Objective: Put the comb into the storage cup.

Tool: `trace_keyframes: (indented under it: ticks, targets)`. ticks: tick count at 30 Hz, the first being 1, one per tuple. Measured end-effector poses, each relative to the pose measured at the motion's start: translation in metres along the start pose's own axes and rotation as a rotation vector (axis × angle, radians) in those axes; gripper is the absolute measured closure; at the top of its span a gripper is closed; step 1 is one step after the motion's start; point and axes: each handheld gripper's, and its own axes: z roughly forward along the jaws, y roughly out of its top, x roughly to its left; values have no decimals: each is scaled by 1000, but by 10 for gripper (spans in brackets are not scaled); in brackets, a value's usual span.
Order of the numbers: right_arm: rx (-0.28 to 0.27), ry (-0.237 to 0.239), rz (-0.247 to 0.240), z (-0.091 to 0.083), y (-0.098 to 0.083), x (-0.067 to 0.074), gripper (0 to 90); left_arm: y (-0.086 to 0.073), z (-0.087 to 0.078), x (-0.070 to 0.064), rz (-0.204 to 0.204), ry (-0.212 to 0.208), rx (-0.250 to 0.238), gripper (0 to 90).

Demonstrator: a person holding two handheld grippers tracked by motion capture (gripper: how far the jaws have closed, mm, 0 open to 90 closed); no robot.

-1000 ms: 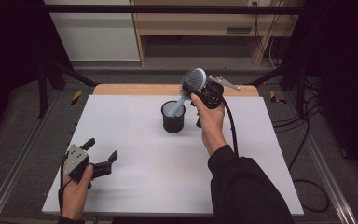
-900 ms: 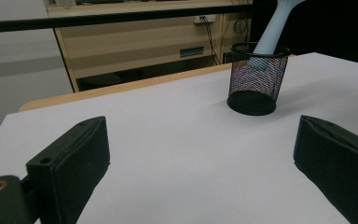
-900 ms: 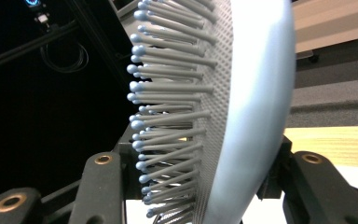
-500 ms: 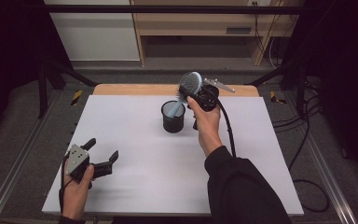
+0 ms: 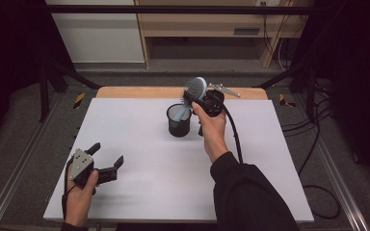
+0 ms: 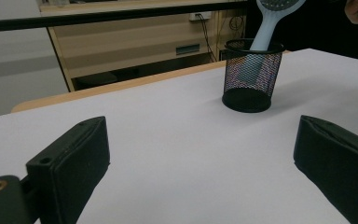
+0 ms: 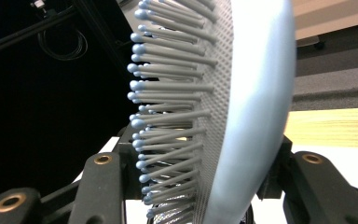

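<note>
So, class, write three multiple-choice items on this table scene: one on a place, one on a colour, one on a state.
1. Where is the handle end of the pale blue plastic hairbrush?
A. flat on the table
B. inside the black wire-mesh cup
C. on the floor

2. What colour is the table top?
A. white
B. red
C. green

3. How is the left gripper?
A. shut on the brush
B. shut on the cup
C. open, holding nothing

Key: 1 B, the handle dips into the cup; 2 A, the surface is plain white; 3 C, its jaws stand apart over bare table, while the right gripper clamps the brush head.
</note>
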Motion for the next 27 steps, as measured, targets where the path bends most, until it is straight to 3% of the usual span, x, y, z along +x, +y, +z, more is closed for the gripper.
trace_keyframes:
  ticks: [18,27]
  targets:
    - [12,-4,-3,4,-6,-1,490,0,1,-1,3,-9,2,35]
    - [13,-14,45,5,-12,-10,488,0,2,-3,13,-19,7,33]
